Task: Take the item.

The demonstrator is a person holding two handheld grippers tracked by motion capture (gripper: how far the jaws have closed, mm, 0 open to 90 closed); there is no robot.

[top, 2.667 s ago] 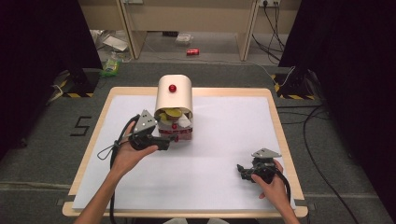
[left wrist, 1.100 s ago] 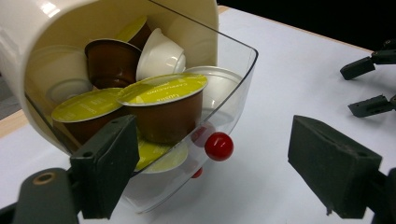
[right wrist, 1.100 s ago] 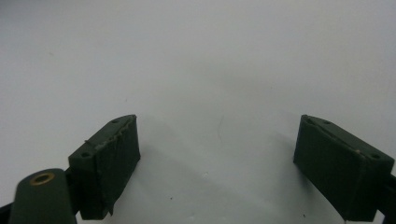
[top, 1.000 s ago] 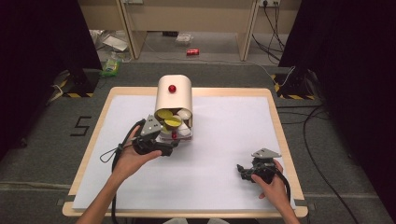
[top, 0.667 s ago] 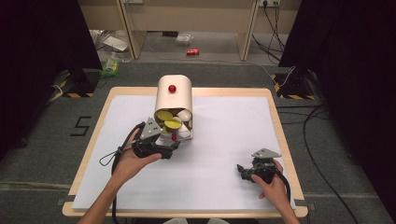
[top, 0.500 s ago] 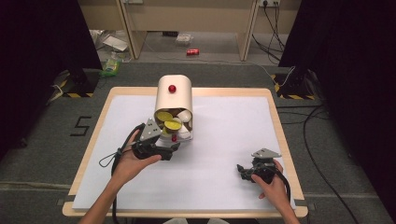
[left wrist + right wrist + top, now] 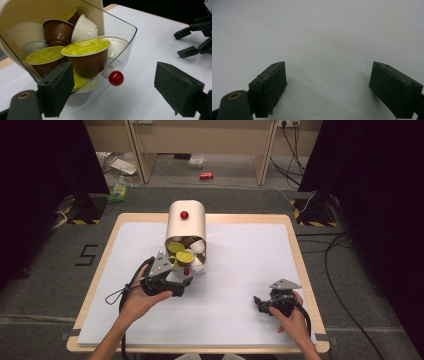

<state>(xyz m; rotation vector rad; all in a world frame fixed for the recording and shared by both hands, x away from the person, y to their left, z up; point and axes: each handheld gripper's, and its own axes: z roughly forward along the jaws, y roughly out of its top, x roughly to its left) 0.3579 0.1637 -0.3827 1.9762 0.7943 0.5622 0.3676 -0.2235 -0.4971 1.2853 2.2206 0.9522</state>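
The clear drawer (image 7: pixel 120 47) of the cream capsule holder (image 7: pixel 186 227) stood pulled out near the middle of the white surface (image 7: pixel 240 255), heaped with coffee capsules (image 7: pixel 86 56), some green-lidded brown, some white. A small red knob (image 7: pixel 116 78) sat on the drawer's front wall. The left gripper (image 7: pixel 181 284) hovered just before that knob, its jaws spread wide with the knob between them, touching nothing. The right gripper (image 7: pixel 259 303) rested well apart near the surface's front right corner, its jaws also wide apart and empty.
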